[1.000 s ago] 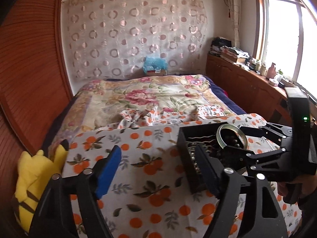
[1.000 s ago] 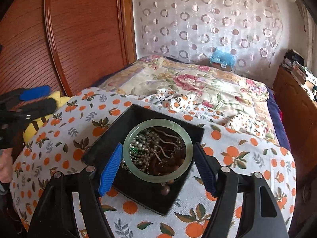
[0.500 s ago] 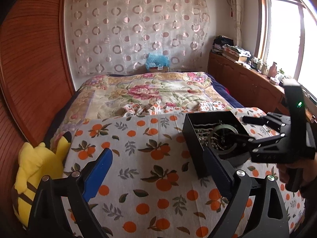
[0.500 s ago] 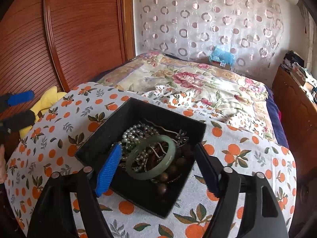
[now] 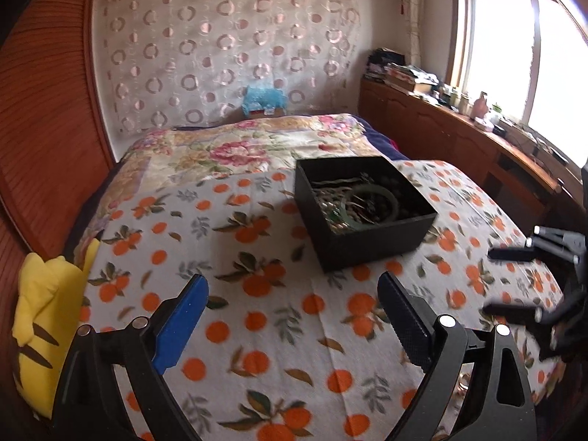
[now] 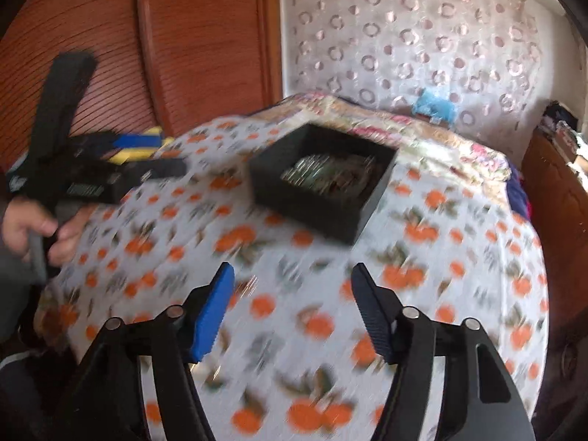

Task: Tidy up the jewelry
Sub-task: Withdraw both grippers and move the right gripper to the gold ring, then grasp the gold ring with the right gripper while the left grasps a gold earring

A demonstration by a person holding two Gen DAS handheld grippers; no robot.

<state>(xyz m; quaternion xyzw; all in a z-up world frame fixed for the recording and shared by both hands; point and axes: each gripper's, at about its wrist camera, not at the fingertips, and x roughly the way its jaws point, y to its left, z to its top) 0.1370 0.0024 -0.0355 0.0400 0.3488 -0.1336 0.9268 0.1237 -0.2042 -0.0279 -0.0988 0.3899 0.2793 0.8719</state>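
Note:
A black open box [image 5: 362, 237] [image 6: 312, 207] sits on the orange-print blanket [image 5: 257, 330], filled with tangled beads and chains. A pale green bangle [image 5: 382, 202] lies inside on top of them. My left gripper [image 5: 292, 294] stands open over bare blanket, short of the box, nothing between its fingers. My right gripper [image 6: 292, 279] is well back from the box, its jaws closing with nothing between them; the right wrist view is blurred. In the left wrist view the right gripper [image 5: 492, 281] shows at the right edge. A hand [image 6: 33, 228] holds the left gripper [image 6: 161, 154] at far left.
A yellow plush toy [image 5: 44, 316] lies at the blanket's left edge by the wooden headboard [image 5: 47, 117]. A floral quilt [image 5: 235, 147] covers the bed behind the box. A wooden cabinet [image 5: 459, 136] with clutter runs under the window at right.
The right gripper let the green bangle drop into the box, then pulled back away from it. The left gripper drew back and lower, so the box looks farther off.

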